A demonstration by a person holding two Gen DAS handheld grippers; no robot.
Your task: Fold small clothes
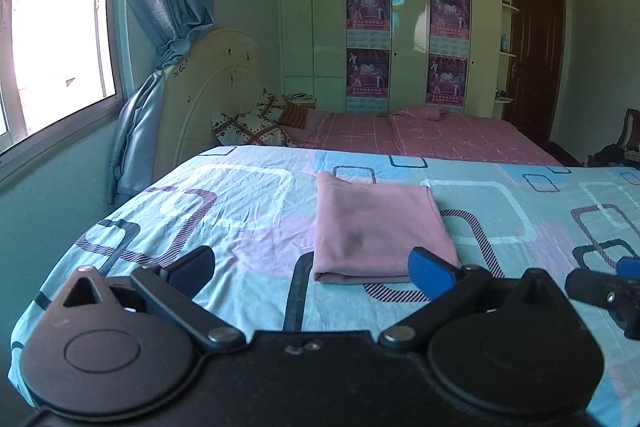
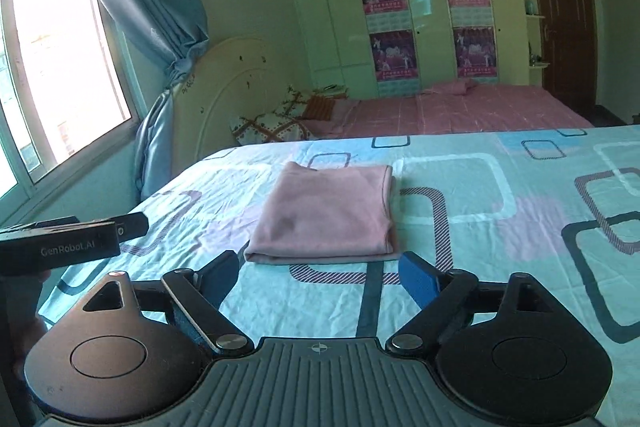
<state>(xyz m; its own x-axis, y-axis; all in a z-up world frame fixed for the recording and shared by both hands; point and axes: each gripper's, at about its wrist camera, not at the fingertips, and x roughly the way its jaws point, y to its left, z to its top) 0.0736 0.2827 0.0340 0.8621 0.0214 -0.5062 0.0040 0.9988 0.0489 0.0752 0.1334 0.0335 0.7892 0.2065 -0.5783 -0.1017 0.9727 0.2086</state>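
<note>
I see daylight glaring white through the window (image 1: 56,27) at nine o'clock; the room beyond stays dim, green-tinted, bowed at the edges.

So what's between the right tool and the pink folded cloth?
Nothing but bare patterned bedsheet. In the right wrist view, the open right tool sits just short of the pink folded cloth, with only sheet between them.
</note>
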